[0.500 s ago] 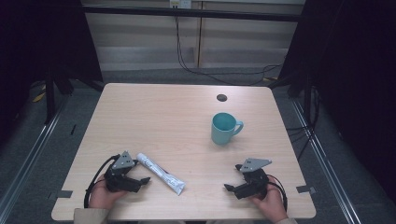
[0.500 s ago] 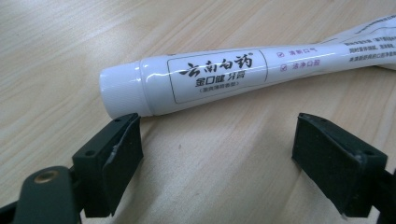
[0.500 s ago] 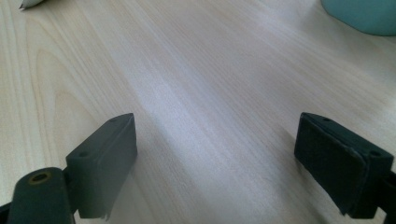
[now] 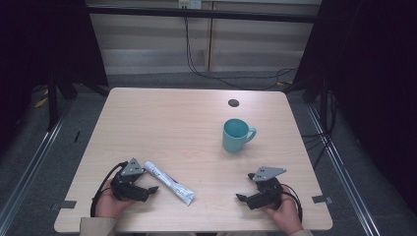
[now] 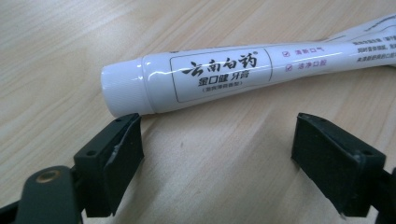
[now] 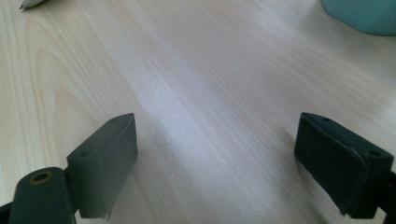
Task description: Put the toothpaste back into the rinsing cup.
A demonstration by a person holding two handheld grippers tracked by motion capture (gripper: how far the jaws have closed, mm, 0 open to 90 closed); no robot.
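One glossy white toothpaste tube [image 5: 243, 74] with ribbed cap lies on woodgrain table [image 4: 167, 123].

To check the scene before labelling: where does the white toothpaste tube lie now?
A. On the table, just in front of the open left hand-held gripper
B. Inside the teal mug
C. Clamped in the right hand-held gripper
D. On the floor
A: the toothpaste tube lies flat on the table ahead of the left hand-held gripper, whose jaws stand wide apart and hold nothing.

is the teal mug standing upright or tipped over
Upright. The teal mug stands on its base on the table, its open mouth up and handle out to the side.
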